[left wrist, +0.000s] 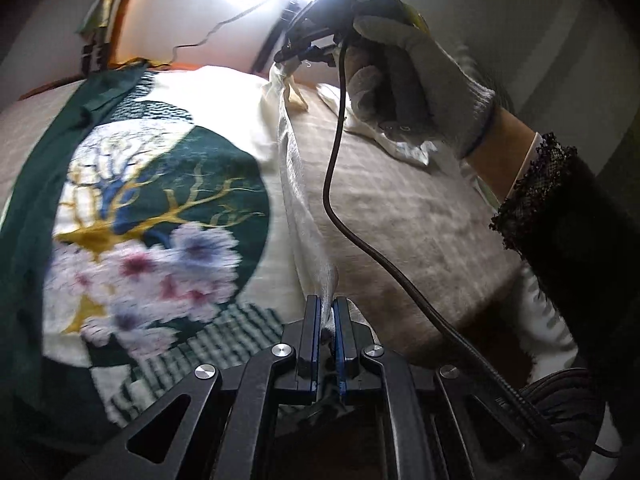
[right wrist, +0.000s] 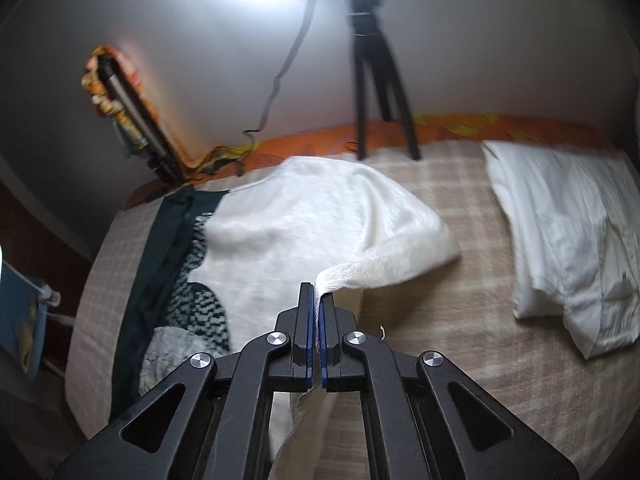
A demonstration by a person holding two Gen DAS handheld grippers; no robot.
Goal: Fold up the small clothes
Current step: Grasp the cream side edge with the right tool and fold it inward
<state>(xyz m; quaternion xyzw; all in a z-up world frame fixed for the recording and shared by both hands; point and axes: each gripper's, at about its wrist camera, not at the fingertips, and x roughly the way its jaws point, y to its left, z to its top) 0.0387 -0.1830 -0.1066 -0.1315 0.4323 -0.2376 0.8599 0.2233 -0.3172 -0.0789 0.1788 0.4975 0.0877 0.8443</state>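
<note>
Together, both tongs pinch one cream garment [right wrist: 304, 224] lying on a checked blanket [right wrist: 440, 320]. Left gripper [left wrist: 328, 312] is clamped on its near edge; right gripper [right wrist: 319, 304] is clamped on a lifted fold, raised off the blanket. Green floral print [left wrist: 160, 208] shows at left. A folded white cloth [right wrist: 568, 248] lies far right, a gloved hand [left wrist: 416, 80] beyond.

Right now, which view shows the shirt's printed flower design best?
The left wrist view: the flower design faces the camera almost whole, though blurred. The right wrist view shows only the white shirt folded over it, with a patterned sliver at its left.
</note>
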